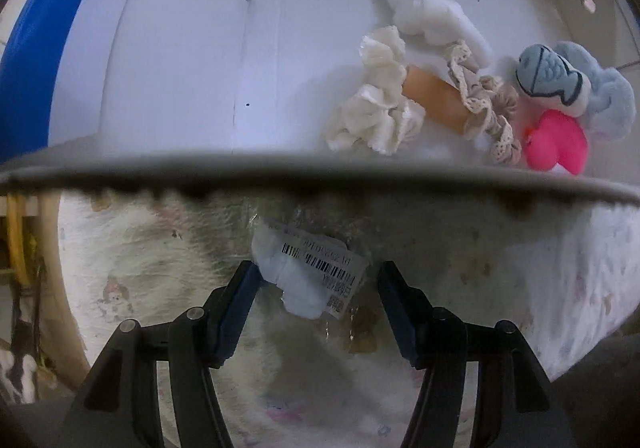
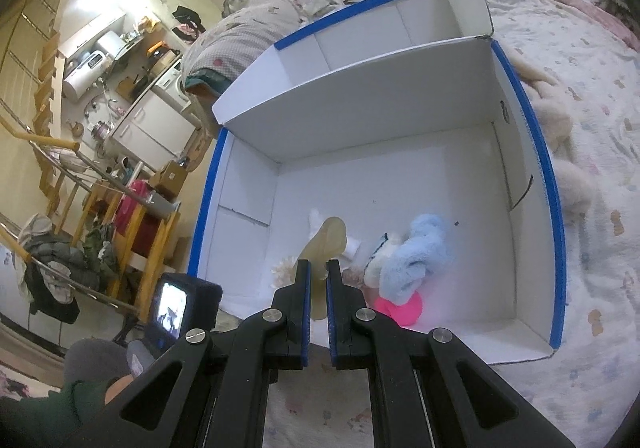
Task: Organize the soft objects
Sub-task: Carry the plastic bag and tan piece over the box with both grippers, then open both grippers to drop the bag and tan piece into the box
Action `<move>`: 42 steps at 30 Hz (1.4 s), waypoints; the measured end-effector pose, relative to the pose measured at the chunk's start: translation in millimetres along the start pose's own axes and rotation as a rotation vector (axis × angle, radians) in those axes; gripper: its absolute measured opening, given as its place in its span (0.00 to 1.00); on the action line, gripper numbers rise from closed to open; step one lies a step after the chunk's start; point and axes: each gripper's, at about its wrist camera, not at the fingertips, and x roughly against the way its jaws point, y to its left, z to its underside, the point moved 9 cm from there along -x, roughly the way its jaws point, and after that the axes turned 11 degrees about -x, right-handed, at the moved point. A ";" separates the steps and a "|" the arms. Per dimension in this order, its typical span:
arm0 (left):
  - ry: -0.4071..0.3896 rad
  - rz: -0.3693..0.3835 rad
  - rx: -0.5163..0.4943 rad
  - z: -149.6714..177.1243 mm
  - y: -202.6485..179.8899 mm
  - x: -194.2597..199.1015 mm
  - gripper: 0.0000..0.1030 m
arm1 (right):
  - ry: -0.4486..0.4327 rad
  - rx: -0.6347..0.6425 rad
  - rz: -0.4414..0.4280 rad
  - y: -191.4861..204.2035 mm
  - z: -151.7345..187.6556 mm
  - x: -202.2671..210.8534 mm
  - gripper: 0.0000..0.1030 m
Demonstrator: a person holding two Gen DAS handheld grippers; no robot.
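**Beige piece held over the white box**

Our right gripper (image 2: 318, 276) is clamped on a pale beige soft piece (image 2: 326, 238), which hangs above the floor of the white box (image 2: 352, 87) near its front wall. Our left gripper (image 1: 316, 280) has its jaws spread apart, gripping nothing — a white barcode label (image 1: 310, 268) lies between them, on the outside of the box's front wall.

Inside the box, the soft things are bunched together near the front wall: a cream scrunchie (image 1: 376, 99), a lace-edged scrunchie (image 1: 486, 107), a white fluffy piece (image 1: 428, 17), a light blue plush (image 2: 416, 256) and a pink toy (image 2: 402, 306) partly under it. The box rests on a printed blanket (image 2: 592, 151).
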 end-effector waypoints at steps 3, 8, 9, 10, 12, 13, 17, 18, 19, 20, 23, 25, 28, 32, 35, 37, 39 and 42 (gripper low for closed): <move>-0.009 -0.010 -0.007 1.2 0.8 2.9 0.25 | 0.004 0.007 0.000 0.6 0.2 -0.2 0.08; -0.039 -0.010 0.003 15.0 4.0 26.0 0.22 | 0.002 0.005 -0.007 1.1 -0.9 0.3 0.08; -0.066 -0.008 -0.015 18.0 0.7 38.3 0.22 | 0.001 0.001 -0.008 1.0 -1.1 0.5 0.08; -0.094 -0.009 -0.043 20.1 -5.1 51.9 0.22 | 0.000 -0.002 -0.008 0.7 -2.1 0.2 0.08; -0.190 -0.014 -0.104 22.4 -20.3 89.4 0.22 | -0.003 -0.010 -0.009 -1.4 -2.7 1.0 0.08; -0.220 -0.008 -0.114 23.5 -24.6 103.6 0.22 | -0.004 -0.014 -0.008 -2.6 -3.6 0.5 0.08; -0.365 -0.016 -0.114 -2.4 -31.0 153.4 0.22 | 0.007 -0.031 0.002 -6.2 -3.6 -5.1 0.08; -0.387 -0.012 -0.112 -13.4 -30.2 158.1 0.22 | 0.012 -0.033 0.007 -7.4 -3.4 -7.5 0.08; -0.397 -0.012 -0.112 -29.4 -24.0 157.8 0.22 | 0.016 -0.033 0.013 -7.9 -2.5 -9.5 0.08; -0.394 -0.015 -0.105 -37.7 -21.8 155.4 0.22 | 0.022 -0.034 0.019 -8.6 -1.5 -11.9 0.08; -0.370 0.030 -0.053 -64.5 -20.7 136.5 0.22 | 0.049 -0.034 0.026 -9.7 2.6 -19.5 0.09; -0.352 0.065 -0.027 -76.0 -23.6 125.5 0.22 | 0.078 -0.038 0.015 -9.4 6.7 -25.4 0.09; -0.326 0.087 -0.019 -83.5 -30.4 106.8 0.22 | 0.107 -0.039 0.005 -8.4 11.3 -31.8 0.09; -0.316 0.080 -0.007 -82.8 -30.3 94.9 0.25 | 0.116 -0.052 0.006 -8.6 13.3 -35.8 0.15; -0.326 0.090 -0.006 -79.8 -26.3 95.2 0.65 | 0.103 -0.048 0.009 -6.0 12.4 -34.5 0.45; -0.354 0.078 -0.001 -75.6 -23.3 103.0 0.72 | 0.082 -0.052 0.017 -6.6 9.3 -31.6 0.72; -0.358 0.084 -0.010 -74.0 -24.2 107.2 0.72 | 0.053 -0.069 0.021 -9.1 5.1 -27.3 0.72; -0.363 0.100 0.000 -68.8 -21.1 114.8 0.72 | 0.027 -0.096 0.011 -11.7 0.3 -20.5 0.72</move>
